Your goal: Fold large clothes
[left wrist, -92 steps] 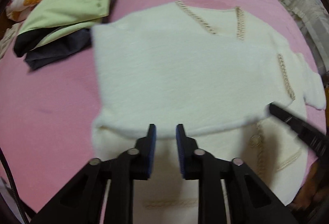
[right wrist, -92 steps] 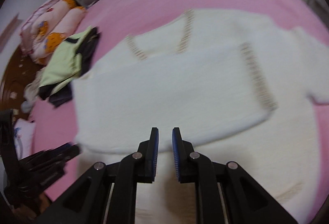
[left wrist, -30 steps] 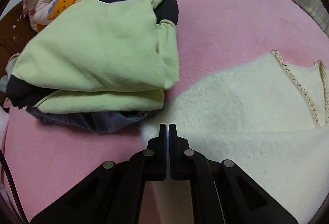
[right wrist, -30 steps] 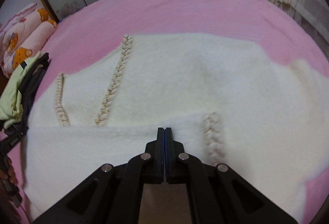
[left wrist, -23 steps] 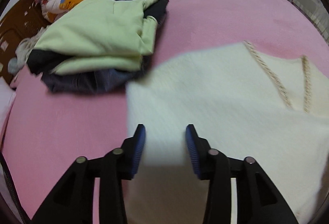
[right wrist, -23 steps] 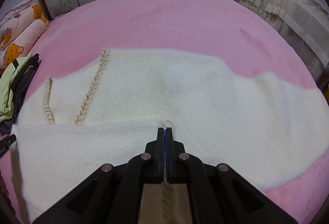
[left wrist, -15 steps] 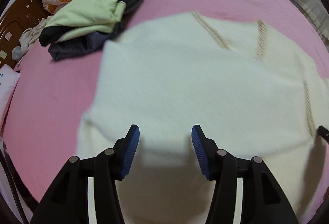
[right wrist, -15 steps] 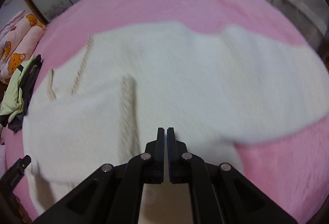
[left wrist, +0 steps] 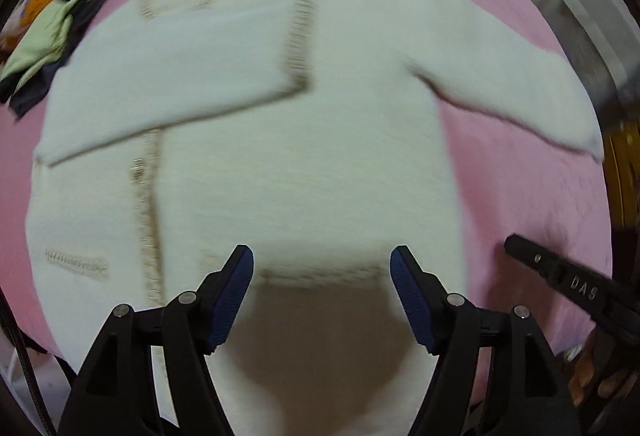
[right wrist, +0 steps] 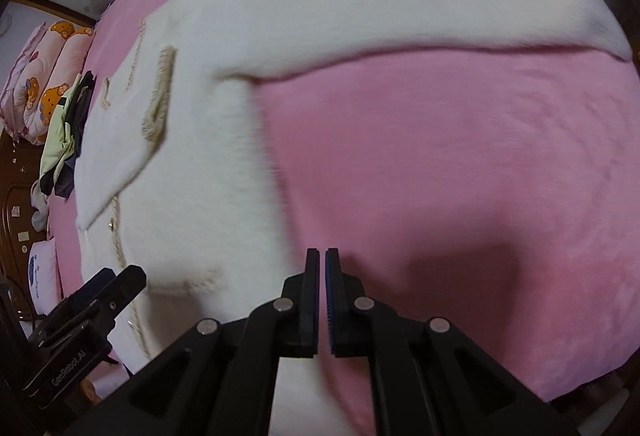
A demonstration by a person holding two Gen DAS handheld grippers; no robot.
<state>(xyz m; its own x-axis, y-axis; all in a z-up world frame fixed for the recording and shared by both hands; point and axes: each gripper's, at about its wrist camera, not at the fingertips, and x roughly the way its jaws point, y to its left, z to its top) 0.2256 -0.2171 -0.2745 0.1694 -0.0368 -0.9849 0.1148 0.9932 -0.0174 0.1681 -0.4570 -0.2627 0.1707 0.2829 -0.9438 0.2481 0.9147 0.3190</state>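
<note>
A cream fluffy cardigan (left wrist: 304, 140) with beige braid trim lies face up on the pink bedspread (left wrist: 532, 172). One sleeve is folded across its chest; the other sleeve (right wrist: 420, 8) stretches out sideways. My left gripper (left wrist: 322, 260) hangs above the hem with its jaws opening, and nothing is between them. My right gripper (right wrist: 322, 256) is shut and empty over bare bedspread (right wrist: 460, 164), just beside the cardigan's (right wrist: 192, 164) side edge. Each gripper shows in the other's view: the right gripper (left wrist: 516, 244) at the right edge, the left gripper (right wrist: 120, 278) at the lower left.
A pile of folded green and dark clothes (left wrist: 44, 48) sits past the cardigan's shoulder, also visible as the pile (right wrist: 66, 132) in the right wrist view. Behind it lies a rolled quilt with bear prints (right wrist: 44, 76). Dark wooden furniture (right wrist: 16, 204) borders the bed.
The left gripper let go of the sleeve, opened wide and drew back to the hem. The sleeve now lies across the chest. The right gripper swung off the cardigan onto bare bedspread, still shut.
</note>
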